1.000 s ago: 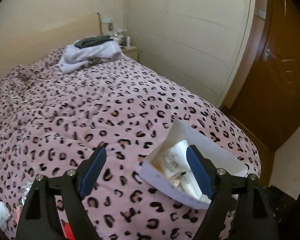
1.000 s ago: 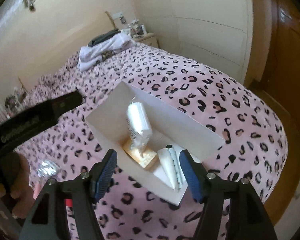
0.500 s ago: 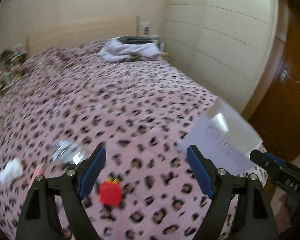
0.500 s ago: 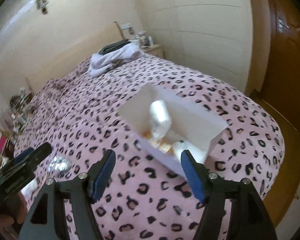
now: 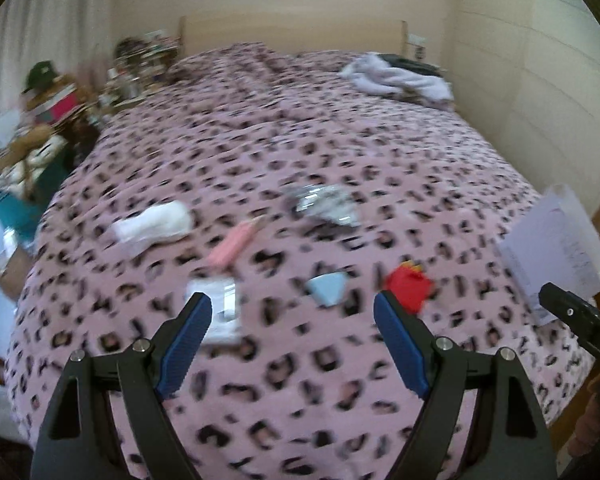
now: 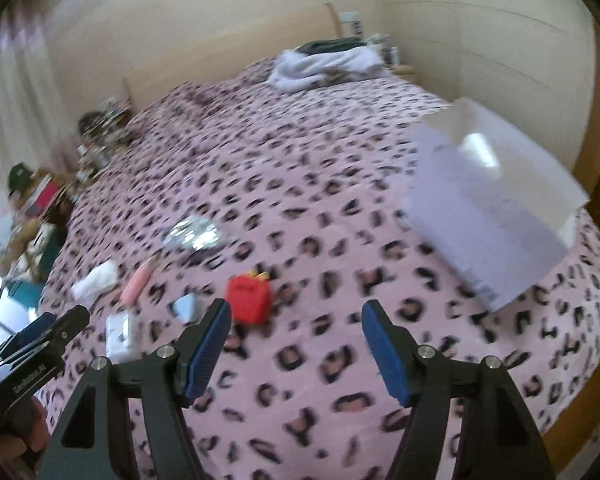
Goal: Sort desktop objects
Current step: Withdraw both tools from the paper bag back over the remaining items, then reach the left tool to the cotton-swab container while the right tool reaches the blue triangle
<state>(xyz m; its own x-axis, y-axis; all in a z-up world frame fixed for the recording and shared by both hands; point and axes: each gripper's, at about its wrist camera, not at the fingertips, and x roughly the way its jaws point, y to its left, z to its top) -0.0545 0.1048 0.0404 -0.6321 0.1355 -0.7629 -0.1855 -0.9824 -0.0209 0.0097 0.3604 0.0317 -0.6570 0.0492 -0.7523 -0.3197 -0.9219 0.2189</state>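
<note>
Small objects lie scattered on the pink leopard-print bedspread: a red toy block, a light blue piece, a white packet, a pink stick, a white cloth roll and a crumpled foil wrapper. The white box sits at the right. My left gripper hovers open over the objects, empty. My right gripper is open and empty beside the red block.
A pile of white and dark clothes lies near the headboard. Cluttered toys and boxes crowd the left bedside. A wardrobe wall runs along the right. The views are motion-blurred.
Both views have swung left from the white box toward the scattered small objects. The box has slid to the right edge. Both grippers stayed open and empty.
</note>
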